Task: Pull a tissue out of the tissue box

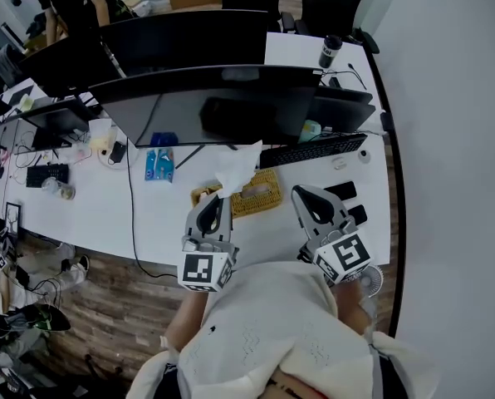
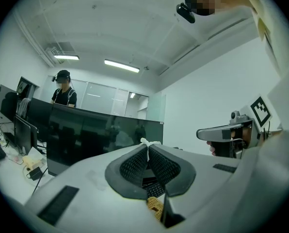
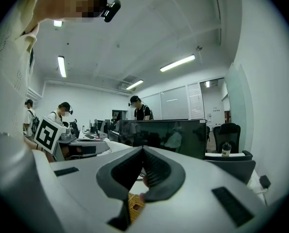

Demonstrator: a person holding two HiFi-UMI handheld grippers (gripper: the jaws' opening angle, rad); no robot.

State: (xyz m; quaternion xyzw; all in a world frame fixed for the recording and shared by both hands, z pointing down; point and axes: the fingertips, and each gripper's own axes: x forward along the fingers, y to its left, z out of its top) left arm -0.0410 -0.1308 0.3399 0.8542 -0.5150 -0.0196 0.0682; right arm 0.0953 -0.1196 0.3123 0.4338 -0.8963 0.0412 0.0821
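A yellow woven tissue box sits on the white desk in front of the monitors. A white tissue rises from the box's left end, and my left gripper is shut on its lower part. In the left gripper view a small white tuft of tissue pokes out above the closed jaws, with the box below them. My right gripper hovers just right of the box, jaws shut with nothing between them. The box shows under its jaws in the right gripper view.
Dark monitors stand right behind the box, with a black keyboard at the back right. A blue packet lies to the left, and a bottle stands on the far desk. Other people work at desks beyond.
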